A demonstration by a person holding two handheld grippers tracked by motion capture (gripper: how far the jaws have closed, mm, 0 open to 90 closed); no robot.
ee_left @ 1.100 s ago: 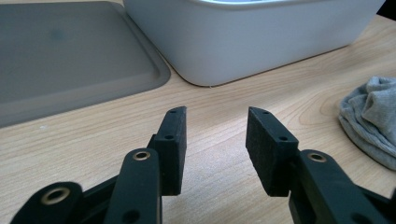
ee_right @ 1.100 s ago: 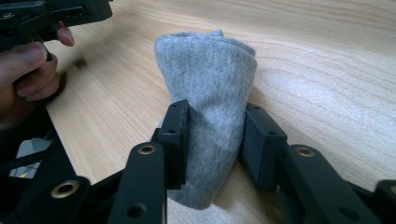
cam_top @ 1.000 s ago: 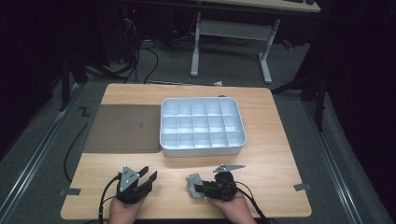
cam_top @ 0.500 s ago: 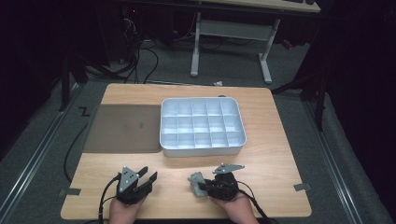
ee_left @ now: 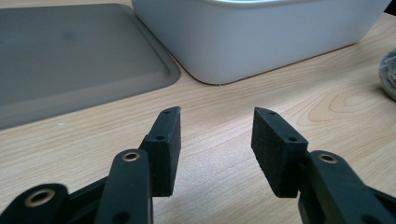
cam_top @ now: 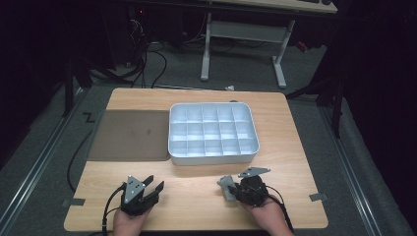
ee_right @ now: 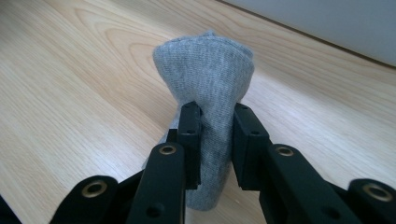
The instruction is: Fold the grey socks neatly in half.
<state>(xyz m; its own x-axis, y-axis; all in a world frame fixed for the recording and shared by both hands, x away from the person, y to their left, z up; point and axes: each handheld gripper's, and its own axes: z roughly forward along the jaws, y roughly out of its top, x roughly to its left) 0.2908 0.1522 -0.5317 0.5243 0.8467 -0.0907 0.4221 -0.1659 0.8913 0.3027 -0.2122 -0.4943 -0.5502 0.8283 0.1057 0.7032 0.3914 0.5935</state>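
One white compartment tray (cam_top: 212, 133) is sitting toward the far middle of the desk (cam_top: 295, 162), its grid of small square cells showing nothing inside, and a flat grey mat (cam_top: 129, 134) is lying just beside its left wall. The right tongs (cam_top: 230, 187) are pinching a bunched grey sock (ee_right: 205, 93) near the desk's front edge, well short of the tray, having just been closing on it. The left tongs (cam_top: 153, 188) are hovering spread over bare wood at the front left, having just been opening with nothing between them.
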